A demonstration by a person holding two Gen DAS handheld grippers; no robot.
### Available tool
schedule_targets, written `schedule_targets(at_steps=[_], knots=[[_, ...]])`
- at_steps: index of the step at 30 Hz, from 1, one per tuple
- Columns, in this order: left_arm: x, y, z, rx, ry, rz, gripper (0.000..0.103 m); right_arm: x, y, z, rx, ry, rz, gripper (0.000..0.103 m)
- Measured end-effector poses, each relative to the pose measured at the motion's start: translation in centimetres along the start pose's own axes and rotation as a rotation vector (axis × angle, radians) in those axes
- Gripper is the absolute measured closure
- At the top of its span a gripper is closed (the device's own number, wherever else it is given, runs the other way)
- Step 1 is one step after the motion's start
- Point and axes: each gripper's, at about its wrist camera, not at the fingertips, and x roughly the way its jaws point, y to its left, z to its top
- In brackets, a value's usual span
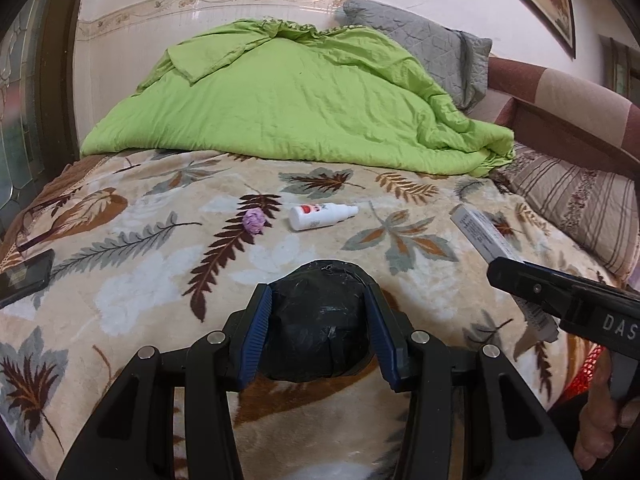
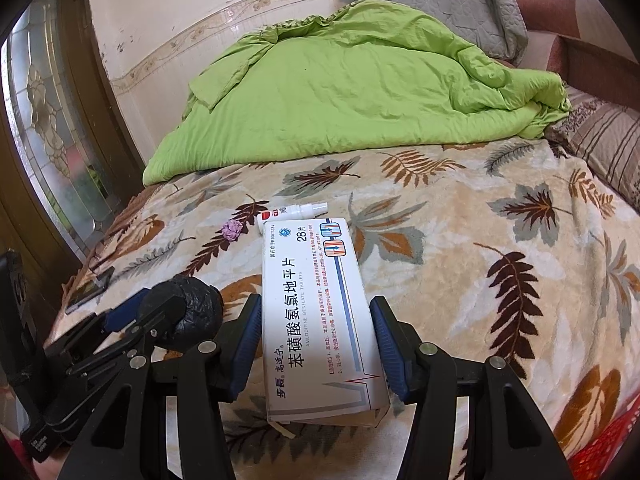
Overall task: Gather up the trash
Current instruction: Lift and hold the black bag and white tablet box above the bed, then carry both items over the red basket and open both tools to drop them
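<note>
My left gripper [image 1: 318,308] is shut on a crumpled black plastic ball [image 1: 320,328], held above the leaf-patterned blanket [image 1: 140,280]; it also shows in the right wrist view [image 2: 188,308]. My right gripper [image 2: 316,320] is shut on a white medicine box [image 2: 316,312] with Chinese print; the box also shows in the left wrist view [image 1: 480,236]. A purple paper wad [image 1: 254,221] [image 2: 232,230] and a small white spray bottle [image 1: 320,216] [image 2: 296,212] lie on the blanket beyond both grippers.
A green quilt [image 1: 288,92] is heaped at the bed's far end, with a grey pillow [image 1: 424,44] behind it. A dark phone [image 1: 24,278] lies at the left edge. A red mesh object [image 2: 604,440] is at the lower right. A glass door [image 2: 52,128] stands left.
</note>
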Motion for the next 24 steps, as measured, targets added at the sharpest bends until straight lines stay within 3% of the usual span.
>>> schedule_targets(at_steps=[7,11,19,24], knots=[[-2.2,-2.5,0.6,0.038,-0.019,-0.081,0.057,-3.9,-2.9,0.0,0.127,-0.034,0.045,0.044],[-3.5,-6.2,1.2,0.079,-0.022,-0.185,0.057,-7.7,-6.0,-0.6,0.187,-0.049,0.029,0.044],[-5.7,-16.7,2.4,0.192,0.01,-0.447,0.056,-18.8,-15.3,-3.9,0.335,-0.136,-0.147,0.044],[-6.6,-23.7,2.0,0.25,0.077,-0.622,0.056,-25.0,-20.5,-6.6,0.445,-0.18,-0.272,0.044]])
